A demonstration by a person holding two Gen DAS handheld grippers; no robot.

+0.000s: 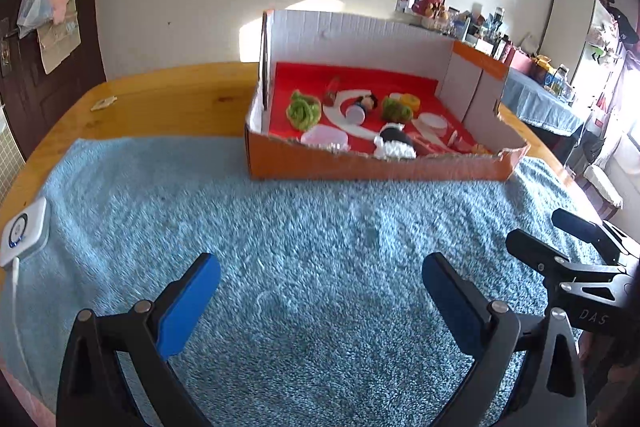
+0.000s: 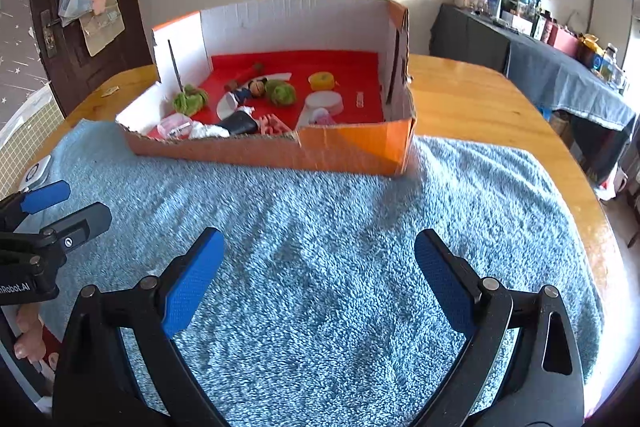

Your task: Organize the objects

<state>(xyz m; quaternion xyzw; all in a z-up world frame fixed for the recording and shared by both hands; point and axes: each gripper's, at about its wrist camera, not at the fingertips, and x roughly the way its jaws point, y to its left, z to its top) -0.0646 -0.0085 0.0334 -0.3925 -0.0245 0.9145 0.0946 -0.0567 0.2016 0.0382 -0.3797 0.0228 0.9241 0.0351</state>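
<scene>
Both grippers hovered low over the blue towel (image 2: 320, 227), nothing in hand. The left gripper (image 1: 320, 291) had its jaws wide apart, and the right gripper (image 2: 320, 267) did too, probably because the towel in front of them lay bare. The orange box (image 2: 352, 147) sat in the upper middle of both views, on the towel's far edge. Its near wall was torn low, so the red floor showed a scatter of small things: green yarn balls (image 1: 304, 109), a little doll (image 2: 256, 87), a yellow ring (image 2: 321, 79), white lids.
</scene>
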